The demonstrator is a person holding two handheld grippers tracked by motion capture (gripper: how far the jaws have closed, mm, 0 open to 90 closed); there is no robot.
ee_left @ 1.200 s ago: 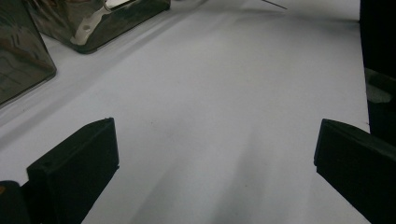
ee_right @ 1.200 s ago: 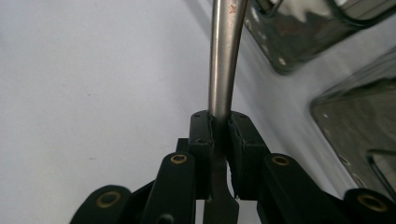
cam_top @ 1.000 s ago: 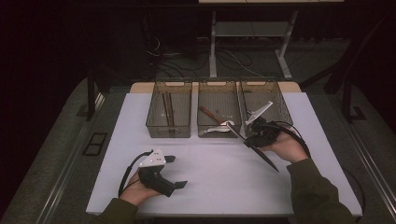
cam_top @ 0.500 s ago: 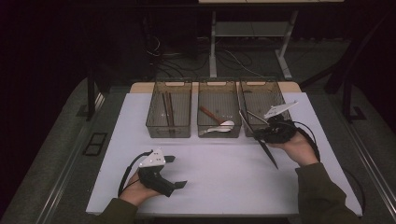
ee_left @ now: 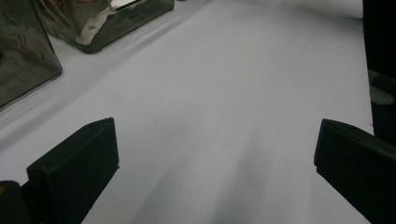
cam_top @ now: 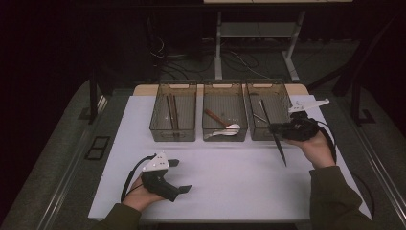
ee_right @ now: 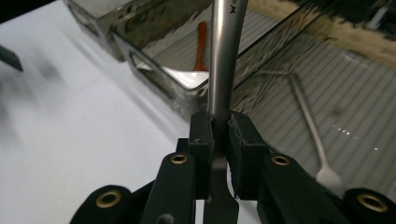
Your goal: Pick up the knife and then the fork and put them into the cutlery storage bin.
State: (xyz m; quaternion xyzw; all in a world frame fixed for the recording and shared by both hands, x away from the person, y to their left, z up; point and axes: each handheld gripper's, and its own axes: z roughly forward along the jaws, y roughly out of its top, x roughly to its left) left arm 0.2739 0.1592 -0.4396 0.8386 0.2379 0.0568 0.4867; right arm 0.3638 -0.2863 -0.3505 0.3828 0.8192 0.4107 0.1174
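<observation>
My right gripper is shut on a long slim metal utensil, gripped near its middle. It hovers at the front right corner of the right-hand clear bin, and the utensil slants from over the bin down toward the table. In the right gripper view the utensil's handle rises between the pads, with the bin's ribbed floor behind it. My left gripper rests on the white table near the front left, jaws wide open, nothing between them.
Three clear bins stand in a row at the back. The left bin holds brown chopsticks. The middle bin holds a white spoon and a red-brown handled piece. A metal utensil lies in the right bin.
The right gripper has carried the metal utensil to the right and slightly up, from the front of the middle and right bins to the right bin's front corner. The left gripper stayed put.
</observation>
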